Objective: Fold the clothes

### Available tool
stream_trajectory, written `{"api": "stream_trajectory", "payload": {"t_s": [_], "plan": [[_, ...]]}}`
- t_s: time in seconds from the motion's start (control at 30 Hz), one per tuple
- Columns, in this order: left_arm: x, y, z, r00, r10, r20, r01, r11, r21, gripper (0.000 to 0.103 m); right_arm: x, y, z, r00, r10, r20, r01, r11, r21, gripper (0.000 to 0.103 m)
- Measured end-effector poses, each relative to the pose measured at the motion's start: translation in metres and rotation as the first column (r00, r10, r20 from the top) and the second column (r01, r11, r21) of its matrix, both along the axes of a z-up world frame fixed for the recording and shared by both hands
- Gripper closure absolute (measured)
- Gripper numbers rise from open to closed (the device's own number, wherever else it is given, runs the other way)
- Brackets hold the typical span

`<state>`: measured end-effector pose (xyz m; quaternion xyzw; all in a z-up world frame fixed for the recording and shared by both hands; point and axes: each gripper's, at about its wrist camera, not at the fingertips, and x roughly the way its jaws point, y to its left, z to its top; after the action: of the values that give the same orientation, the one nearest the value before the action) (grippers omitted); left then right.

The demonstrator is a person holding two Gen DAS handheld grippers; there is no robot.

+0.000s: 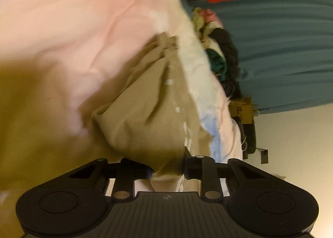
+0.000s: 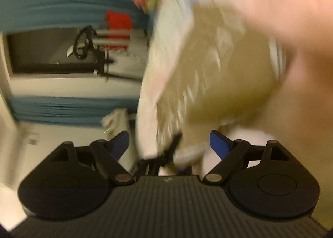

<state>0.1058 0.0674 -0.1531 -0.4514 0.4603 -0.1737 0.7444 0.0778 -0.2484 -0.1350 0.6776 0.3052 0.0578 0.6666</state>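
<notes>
Pink bedding (image 1: 68,30) backs the tan garment (image 1: 149,100), bunched near its edge and clamped in the left gripper (image 1: 167,167), while the right gripper (image 2: 169,144) gapes apart alongside, so this single pinch could slip and spoil the fold.

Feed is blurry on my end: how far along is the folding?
Nothing looks folded yet. In hand: the left gripper is shut on the tan garment, which is bunched over the pink sheet. The right gripper is open, beside the same cloth. Left: the fold itself, plus the clothes pile behind.
</notes>
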Motion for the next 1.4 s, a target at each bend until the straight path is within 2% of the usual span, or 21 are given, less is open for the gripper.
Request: {"api": "stream_trajectory", "payload": {"t_s": [0.03,0.1,0.2,0.3,0.47,0.63,0.8,0.97,1.13,1.23,1.4], "plan": [[0.000,-0.002,0.004,1.000,0.003,0.014,-0.003,1.000,0.003,0.078,0.003,0.002,-0.013,1.000,0.024,-0.016,-0.023,0.997,0.078,0.016],[-0.001,-0.006,0.010,0.999,0.008,0.033,-0.008,1.000,0.008,0.079,0.007,0.002,-0.029,0.998,0.035,-0.048,-0.029,0.992,0.125,0.016],[0.001,-0.006,0.014,0.999,0.021,0.027,-0.021,1.000,-0.010,0.079,0.007,-0.011,-0.042,0.997,-0.044,-0.066,0.054,0.987,0.150,0.017],[0.003,-0.004,0.018,0.999,0.035,0.013,-0.035,0.999,-0.031,0.079,0.006,-0.028,-0.041,0.989,-0.135,-0.064,0.140,0.986,0.085,0.017],[0.014,-0.012,0.029,0.999,0.026,0.031,-0.025,0.999,-0.021,0.079,0.015,-0.035,-0.047,0.981,-0.176,-0.080,0.181,0.982,0.060,0.035],[0.016,-0.010,0.026,1.000,0.018,0.021,-0.018,1.000,-0.020,0.079,0.023,-0.026,-0.040,0.981,-0.177,-0.084,0.173,0.984,-0.052,0.067],[0.013,-0.015,0.034,0.998,-0.011,0.055,0.010,1.000,0.014,0.079,0.011,-0.026,-0.019,0.972,-0.234,-0.033,0.228,0.966,-0.124,0.077],[0.001,-0.022,0.054,0.994,-0.065,0.085,0.065,0.998,0.003,0.079,-0.014,-0.033,0.009,0.955,-0.295,0.024,0.295,0.941,-0.165,0.078],[-0.008,-0.038,0.087,0.987,-0.132,0.095,0.138,0.989,-0.054,0.079,-0.046,-0.049,0.052,0.937,-0.336,0.094,0.347,0.922,-0.170,0.079],[-0.007,-0.071,0.106,0.972,-0.200,0.128,0.205,0.978,-0.031,0.079,-0.069,-0.069,0.071,0.923,-0.362,0.129,0.380,0.910,-0.165,0.079],[0.000,-0.146,0.124,0.930,-0.352,0.102,0.351,0.936,0.026,0.079,-0.094,-0.123,0.082,0.900,-0.424,0.102,0.436,0.887,-0.154,0.079]]}}
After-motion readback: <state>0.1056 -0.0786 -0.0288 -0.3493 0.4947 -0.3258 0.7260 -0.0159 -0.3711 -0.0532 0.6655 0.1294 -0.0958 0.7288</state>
